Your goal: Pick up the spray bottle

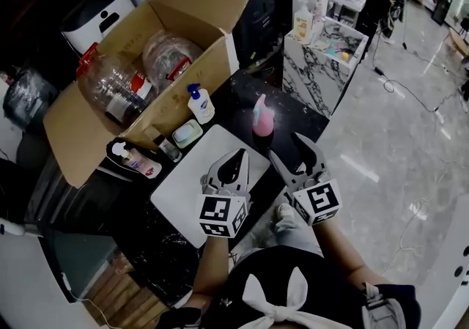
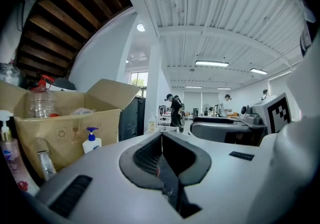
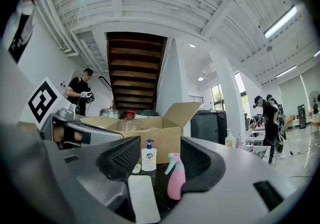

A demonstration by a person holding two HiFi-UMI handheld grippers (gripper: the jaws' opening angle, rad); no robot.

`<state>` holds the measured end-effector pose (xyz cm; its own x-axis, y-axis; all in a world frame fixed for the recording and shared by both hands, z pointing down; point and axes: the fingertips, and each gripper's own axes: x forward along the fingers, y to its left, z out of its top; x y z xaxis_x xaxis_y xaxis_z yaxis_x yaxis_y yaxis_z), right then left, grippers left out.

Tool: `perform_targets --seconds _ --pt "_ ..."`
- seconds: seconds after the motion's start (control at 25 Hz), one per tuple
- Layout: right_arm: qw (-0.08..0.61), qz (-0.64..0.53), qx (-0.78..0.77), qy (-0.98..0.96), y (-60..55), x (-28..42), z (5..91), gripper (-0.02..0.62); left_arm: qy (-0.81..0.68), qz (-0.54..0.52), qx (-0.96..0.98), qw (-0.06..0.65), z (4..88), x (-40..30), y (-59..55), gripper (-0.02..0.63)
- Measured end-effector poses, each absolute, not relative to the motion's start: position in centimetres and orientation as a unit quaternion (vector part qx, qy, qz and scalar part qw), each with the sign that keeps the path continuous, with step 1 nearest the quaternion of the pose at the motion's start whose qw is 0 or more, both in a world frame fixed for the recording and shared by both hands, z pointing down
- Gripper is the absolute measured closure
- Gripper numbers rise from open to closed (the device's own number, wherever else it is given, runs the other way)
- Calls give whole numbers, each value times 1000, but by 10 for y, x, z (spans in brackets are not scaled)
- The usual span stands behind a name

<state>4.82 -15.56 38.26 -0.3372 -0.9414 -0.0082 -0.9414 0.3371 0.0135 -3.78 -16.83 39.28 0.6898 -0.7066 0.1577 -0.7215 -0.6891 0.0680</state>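
**Spray bottle, pink: one item, not yet held**

- Right gripper (image 3: 160,160): jaws spread wide, nothing between the pads.
- Spray bottle (image 3: 176,178): stands upright on the dark surface (image 1: 293,119), just ahead of the open jaws and untouched.
- Handling, as judged: small plastic bottle, probably light. The wall is smooth and may give a little under a hard squeeze. It is tall on a narrow base, so a nudge could tip it.
- Hold: across the round body below the trigger head, not on the nozzle.
- Left gripper (image 2: 162,153): jaws closed together, empty.

Count:
- spray bottle, one
- white pump bottle (image 1: 199,104), one
- white board (image 1: 198,174), one
- cardboard box (image 1: 176,93), one
- clear jugs (image 1: 110,89) in the box, two
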Motion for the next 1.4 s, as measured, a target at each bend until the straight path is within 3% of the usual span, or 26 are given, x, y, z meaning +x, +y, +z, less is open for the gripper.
perform_targets --seconds 1.4 --pt "101 65 495 -860 -280 68 467 359 -471 100 869 112 429 -44 -256 580"
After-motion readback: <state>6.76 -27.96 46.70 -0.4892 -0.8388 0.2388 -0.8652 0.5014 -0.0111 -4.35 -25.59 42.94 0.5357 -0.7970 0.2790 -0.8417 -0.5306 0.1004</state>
